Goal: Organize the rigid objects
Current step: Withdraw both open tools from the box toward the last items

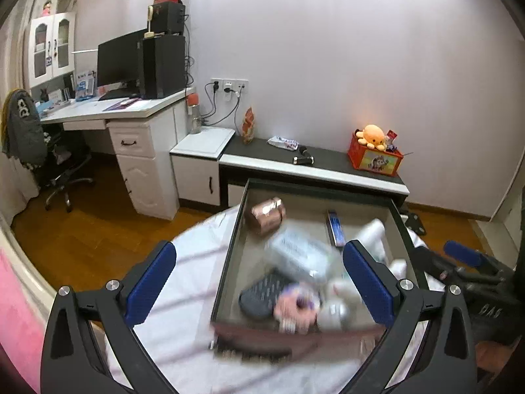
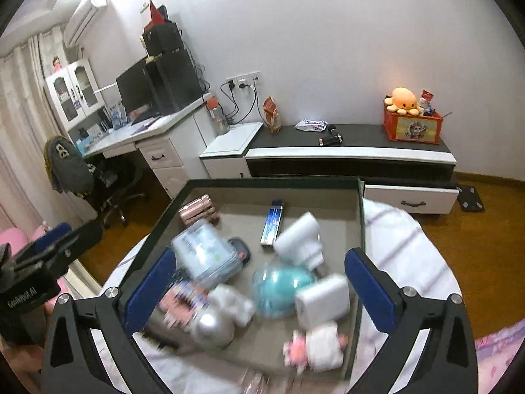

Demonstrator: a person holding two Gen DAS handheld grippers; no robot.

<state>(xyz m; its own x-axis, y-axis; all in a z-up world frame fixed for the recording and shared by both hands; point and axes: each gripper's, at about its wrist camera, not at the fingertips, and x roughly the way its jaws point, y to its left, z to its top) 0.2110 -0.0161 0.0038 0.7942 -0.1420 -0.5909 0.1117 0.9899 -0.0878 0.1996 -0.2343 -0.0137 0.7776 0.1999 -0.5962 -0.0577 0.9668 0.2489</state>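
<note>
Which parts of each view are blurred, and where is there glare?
Left wrist view: the tray and its contents are motion-smeared, the desk stays sharp, a bright patch glares near the toy octopus. Right wrist view: tray contents smear likewise, the cabinet stays crisp, light blows out the top-left corner.

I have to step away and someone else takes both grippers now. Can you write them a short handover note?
Left gripper: open, nothing between the fingers.
Right gripper: open, nothing held.
Both hang over the tray on the white cloth.
In the tray, loose and jumbled: pink box, blue slim box, teal ball, white block, clear packet, pink-and-white toy.
Done: everything is in the tray.
Left: likely lining them up; blur hides fine detail.
</note>
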